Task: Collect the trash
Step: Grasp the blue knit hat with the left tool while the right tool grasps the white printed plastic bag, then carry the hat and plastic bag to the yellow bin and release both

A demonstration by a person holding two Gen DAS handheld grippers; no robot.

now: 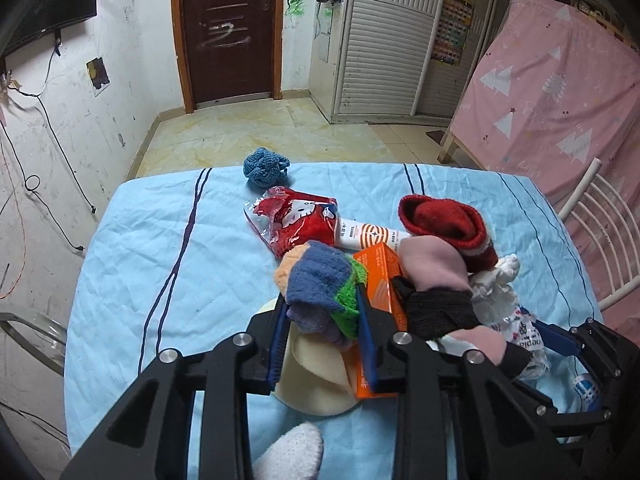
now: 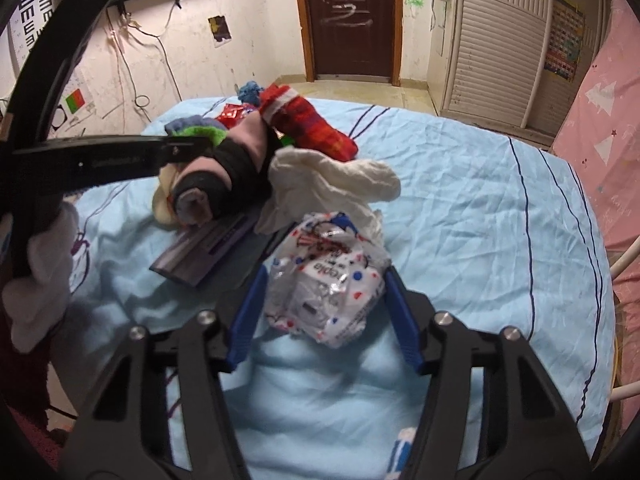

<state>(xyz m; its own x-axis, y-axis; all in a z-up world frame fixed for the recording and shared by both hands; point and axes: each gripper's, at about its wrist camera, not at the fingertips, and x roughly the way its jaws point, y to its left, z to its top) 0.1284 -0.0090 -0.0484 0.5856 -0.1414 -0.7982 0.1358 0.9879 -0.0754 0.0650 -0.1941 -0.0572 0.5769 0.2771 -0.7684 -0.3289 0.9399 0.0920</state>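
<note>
blue-sheeted table [image 1: 132, 264], socks [image 1: 442, 222], wrappers [image 1: 296, 222]

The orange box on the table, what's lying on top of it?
A pink and black sock drapes over the orange box on its right side, and a blue and green sock overlaps its left edge. The rest of its top is hidden.

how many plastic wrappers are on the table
2 visible. The red kitty wrapper lies mid-table by the blue knit ball; the white dotted wrapper sits between the right gripper fingers. More may hide under the socks.
</note>
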